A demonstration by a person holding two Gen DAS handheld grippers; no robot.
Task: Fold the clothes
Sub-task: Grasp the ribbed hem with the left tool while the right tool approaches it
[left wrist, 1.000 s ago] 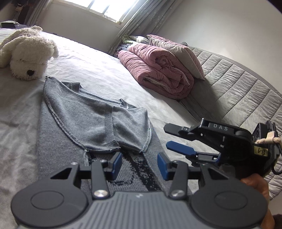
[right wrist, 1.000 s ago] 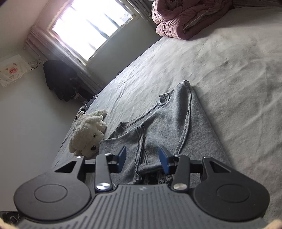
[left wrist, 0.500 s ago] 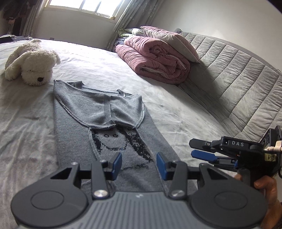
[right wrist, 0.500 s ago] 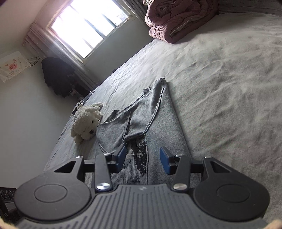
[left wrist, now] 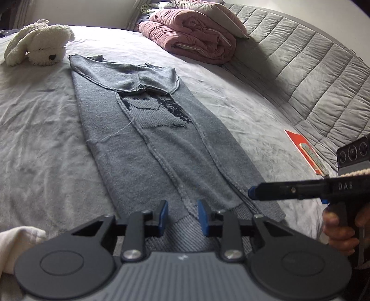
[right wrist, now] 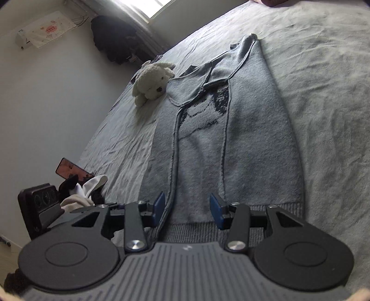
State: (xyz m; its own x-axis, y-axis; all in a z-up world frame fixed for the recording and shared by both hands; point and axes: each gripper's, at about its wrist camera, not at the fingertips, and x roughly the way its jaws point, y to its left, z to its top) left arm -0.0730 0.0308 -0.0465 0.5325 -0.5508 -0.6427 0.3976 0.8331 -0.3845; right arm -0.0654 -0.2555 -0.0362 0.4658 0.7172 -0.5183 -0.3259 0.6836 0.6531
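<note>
On the bed (left wrist: 34, 120), both grippers, left (left wrist: 181, 216) and right (right wrist: 187, 211), hover open-jawed at the sweater's (left wrist: 150, 148) hem; an uneven pinch could skew the fold.

A wide bed under a wrinkled pale grey sheet (left wrist: 39, 129) fills the room. Along its right edge runs a quilted grey padded headboard (left wrist: 307, 69). Plain white walls (right wrist: 46, 97) enclose the space. Daylight enters through a bright window (right wrist: 141, 7) beyond the far edge of the bed, beside a dark heap of clothing (right wrist: 115, 39) against the wall.
</note>
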